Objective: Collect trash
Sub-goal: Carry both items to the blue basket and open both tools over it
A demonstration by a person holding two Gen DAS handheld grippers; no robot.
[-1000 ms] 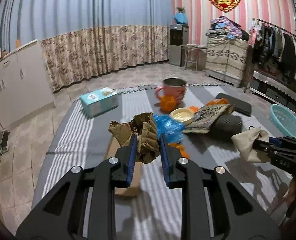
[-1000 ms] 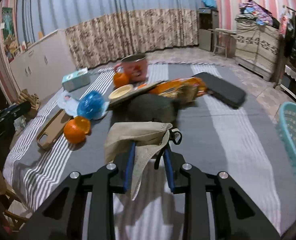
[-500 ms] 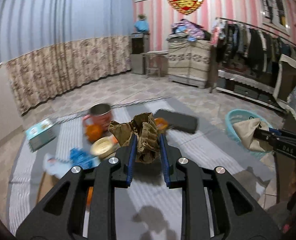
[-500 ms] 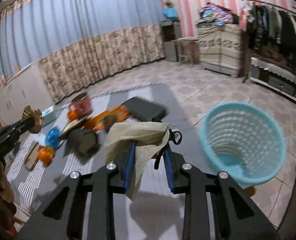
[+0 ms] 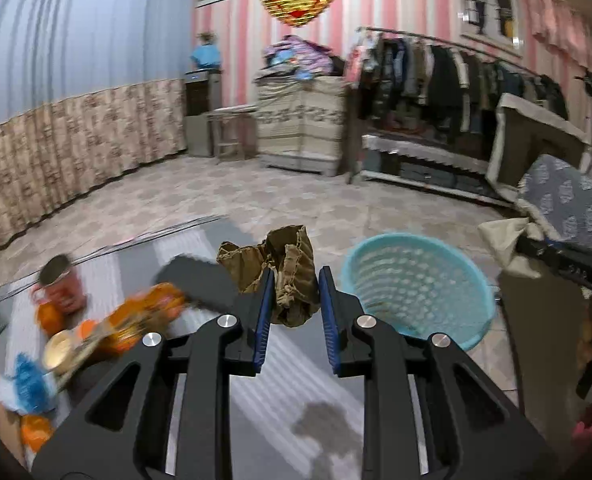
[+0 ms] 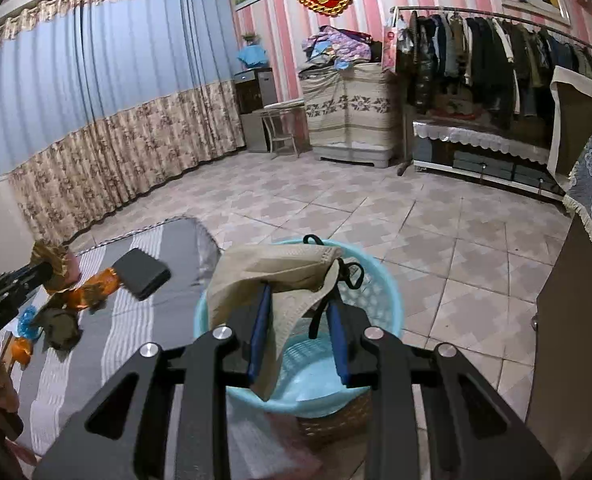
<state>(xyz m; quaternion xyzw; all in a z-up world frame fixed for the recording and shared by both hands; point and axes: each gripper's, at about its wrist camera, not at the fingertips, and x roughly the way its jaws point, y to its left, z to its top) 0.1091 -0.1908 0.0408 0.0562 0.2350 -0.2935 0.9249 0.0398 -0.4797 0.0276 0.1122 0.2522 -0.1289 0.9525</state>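
My left gripper is shut on a crumpled brown paper wad and hangs over the grey striped table, left of the light blue mesh basket. My right gripper is shut on a beige face mask with black ear loops, held right above the basket. In the left wrist view the mask and the right gripper show at the right edge. In the right wrist view the paper wad shows at the far left.
A red mug, oranges, an orange wrapper, a yellow bowl, blue plastic and a black case lie on the table. Tiled floor surrounds the basket; a brown cabinet stands right.
Both grippers have swung right from over the table's clutter toward the blue basket, each keeping its load. The right one is now above the basket.
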